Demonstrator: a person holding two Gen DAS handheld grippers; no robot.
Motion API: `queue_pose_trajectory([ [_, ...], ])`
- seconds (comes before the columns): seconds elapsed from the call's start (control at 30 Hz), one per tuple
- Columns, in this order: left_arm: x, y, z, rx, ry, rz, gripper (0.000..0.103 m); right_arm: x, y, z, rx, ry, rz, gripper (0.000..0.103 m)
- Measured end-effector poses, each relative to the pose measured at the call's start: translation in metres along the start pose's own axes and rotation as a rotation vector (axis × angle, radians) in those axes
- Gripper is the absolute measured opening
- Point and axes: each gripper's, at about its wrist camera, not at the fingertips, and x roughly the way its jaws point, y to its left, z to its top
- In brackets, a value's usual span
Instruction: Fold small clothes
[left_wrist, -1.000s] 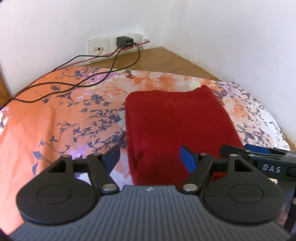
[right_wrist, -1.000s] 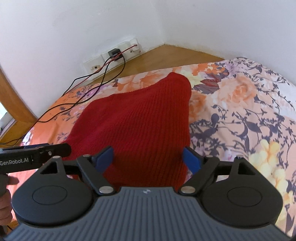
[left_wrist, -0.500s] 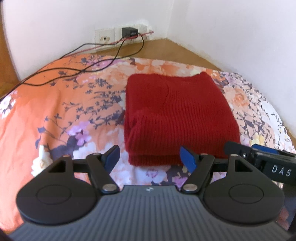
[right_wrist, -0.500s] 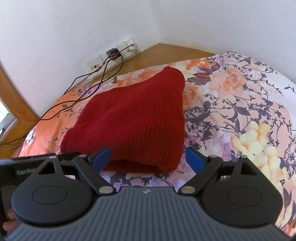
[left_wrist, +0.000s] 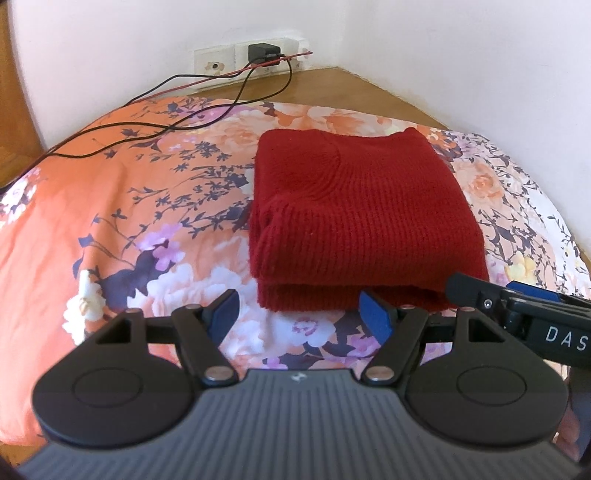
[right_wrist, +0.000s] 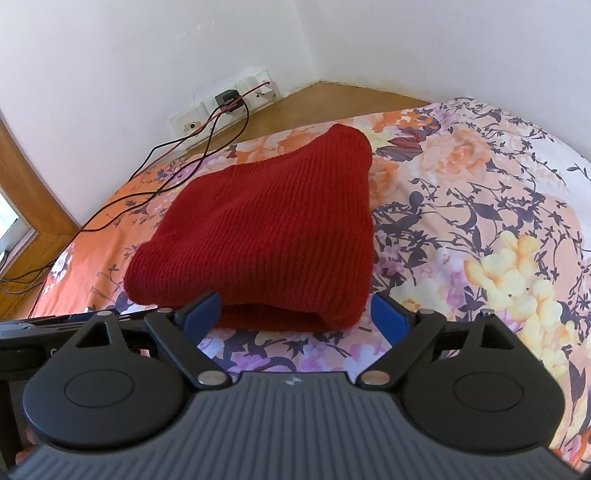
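Left wrist view: both hand-held grippers (left_wrist: 300, 312) (right_wrist: 295, 312) gape above floral bedsheet (left_wrist: 110, 206) holding folded red sweater (left_wrist: 362, 221).

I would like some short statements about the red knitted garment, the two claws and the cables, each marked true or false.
1. The red knitted garment lies folded on the floral bedsheet. True.
2. The left claw is shut on the garment. False: its jaws are open and hold nothing.
3. The right claw is open, just in front of the garment's near edge. True.
4. The thin black cables lie across the garment. False: they cross the sheet beside it, not touching it.
5. A black charger is plugged into the white wall socket strip. True.
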Motion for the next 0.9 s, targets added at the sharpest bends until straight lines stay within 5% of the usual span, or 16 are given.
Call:
queue_pose_trajectory([
  [0.9, 0.0018, -0.0074, 0.0041, 0.025, -0.007, -0.003, 0.073, -0.0011, -0.0035, 0.0058, 0.015, -0.005, 0.001, 0.096],
])
